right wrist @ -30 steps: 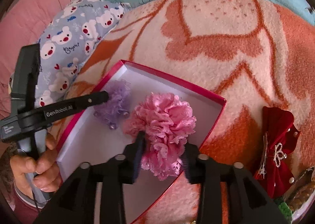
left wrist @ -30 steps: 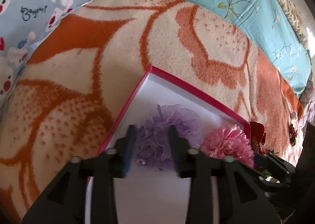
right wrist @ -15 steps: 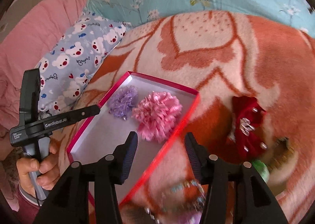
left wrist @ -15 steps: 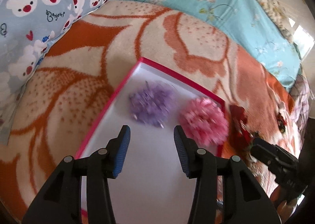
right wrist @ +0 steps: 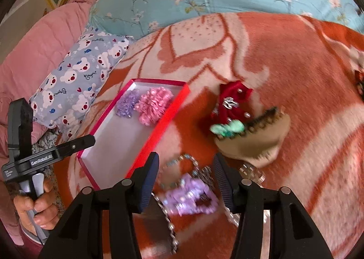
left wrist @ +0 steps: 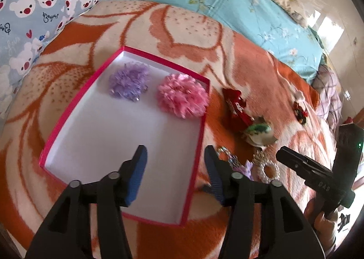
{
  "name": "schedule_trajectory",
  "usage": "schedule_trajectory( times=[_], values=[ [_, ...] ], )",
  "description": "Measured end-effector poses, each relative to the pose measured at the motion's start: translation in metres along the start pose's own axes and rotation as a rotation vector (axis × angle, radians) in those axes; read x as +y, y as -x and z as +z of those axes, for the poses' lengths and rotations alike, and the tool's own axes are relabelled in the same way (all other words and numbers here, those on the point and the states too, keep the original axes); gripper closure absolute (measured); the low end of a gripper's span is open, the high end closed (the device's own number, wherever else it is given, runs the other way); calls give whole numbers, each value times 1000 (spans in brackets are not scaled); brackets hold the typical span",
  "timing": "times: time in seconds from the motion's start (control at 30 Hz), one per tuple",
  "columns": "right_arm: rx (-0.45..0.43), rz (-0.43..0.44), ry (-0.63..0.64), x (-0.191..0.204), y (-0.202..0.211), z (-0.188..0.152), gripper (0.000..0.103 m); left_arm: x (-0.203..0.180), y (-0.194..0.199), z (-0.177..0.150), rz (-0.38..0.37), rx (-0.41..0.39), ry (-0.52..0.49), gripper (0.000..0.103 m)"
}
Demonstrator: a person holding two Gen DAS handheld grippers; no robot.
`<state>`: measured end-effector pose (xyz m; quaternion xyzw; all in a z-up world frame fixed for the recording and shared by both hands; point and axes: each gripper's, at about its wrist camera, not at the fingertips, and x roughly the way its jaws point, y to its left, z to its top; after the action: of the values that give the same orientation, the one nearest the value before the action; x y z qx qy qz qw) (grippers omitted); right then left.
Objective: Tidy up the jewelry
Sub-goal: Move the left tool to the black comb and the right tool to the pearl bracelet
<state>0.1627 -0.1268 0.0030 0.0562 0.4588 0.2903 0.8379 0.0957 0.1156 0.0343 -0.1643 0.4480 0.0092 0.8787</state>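
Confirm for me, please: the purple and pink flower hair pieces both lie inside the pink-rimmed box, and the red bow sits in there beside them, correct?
Not quite. The purple flower and pink flower do lie inside the pink-rimmed box, but the red bow is outside it, on the orange blanket past the box's edge. The left wrist view shows this clearly.

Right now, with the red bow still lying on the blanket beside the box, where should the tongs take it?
Probably across the red bow's narrow middle, near the silver ornament, coming from above. It lies flat on the blanket, so its wide loops offer little to pinch. The green piece crowds its near edge, so approaching from the far side looks safer.
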Motion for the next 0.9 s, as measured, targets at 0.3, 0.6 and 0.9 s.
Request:
schedule_trajectory(
  times=[0.3,0.6,0.9],
  values=[
    [-22,-36,-61,-31,30,-27,52,-22,9,-28,-41,29,-12,50],
    [-29,-64,-99,-50,44,-48,52,-37,16,-47,-74,50,-19,50],
    [-31,-72,-128,-60,48,-58,52,-41,6,-65,-107,109,16,50]
  ],
)
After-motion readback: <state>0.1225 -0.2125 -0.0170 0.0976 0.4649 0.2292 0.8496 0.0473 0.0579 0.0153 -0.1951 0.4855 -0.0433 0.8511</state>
